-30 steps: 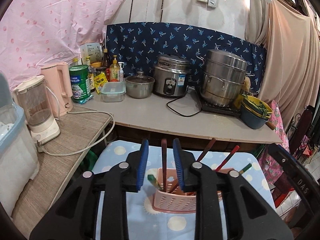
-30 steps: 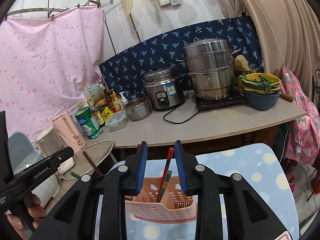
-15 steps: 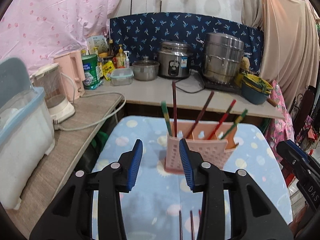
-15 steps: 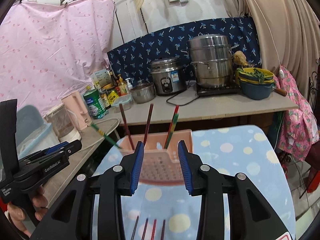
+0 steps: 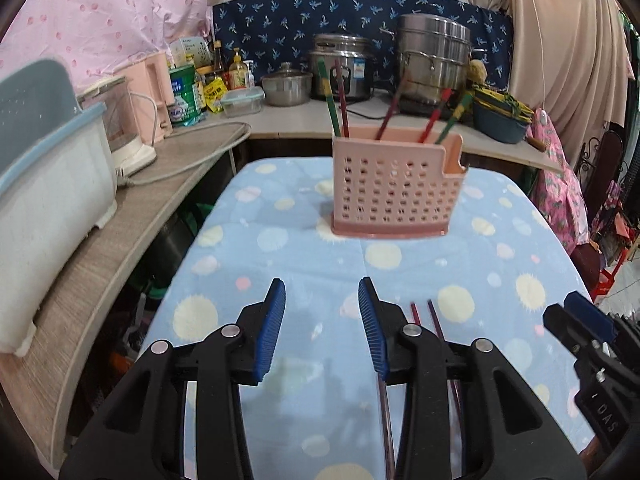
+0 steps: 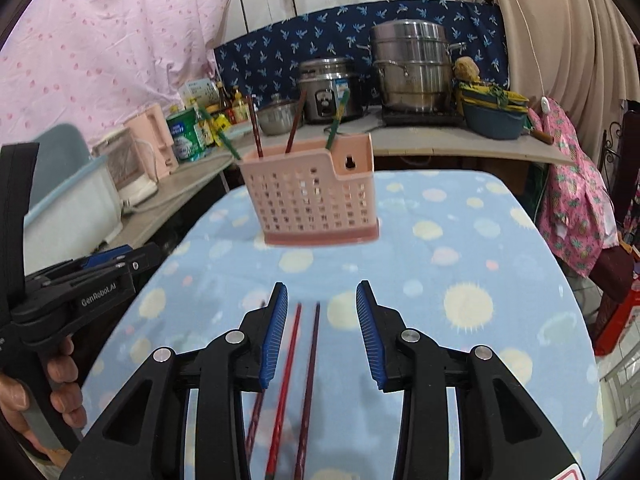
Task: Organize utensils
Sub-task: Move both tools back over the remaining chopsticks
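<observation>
A pink perforated utensil holder [image 5: 396,196] [image 6: 316,200] stands upright on the blue dotted table cover [image 5: 280,264]. Several red and green chopsticks [image 5: 340,96] [image 6: 294,128] stick out of it. Loose dark red chopsticks [image 6: 298,332] lie flat on the cover. In the right wrist view they run below and between the jaws of my right gripper [image 6: 322,292], which is open and does not touch them. My left gripper [image 5: 320,292] is open over bare cloth with nothing between its fingers. The loose chopsticks [image 5: 424,314] show just right of its right finger.
A grey counter [image 5: 304,116] behind the table carries a rice cooker [image 5: 344,68], a steel steamer [image 5: 434,60], stacked bowls [image 5: 500,116], bottles and a green can. A white-and-blue bin [image 5: 44,184] and a blender [image 5: 128,128] stand on the left shelf. A hand [image 6: 60,380] holds the left gripper.
Both grippers have pulled back from the holder and sunk toward the cover. Their jaws stand wider than a second ago. The loose chopsticks on the cloth have come into view.
</observation>
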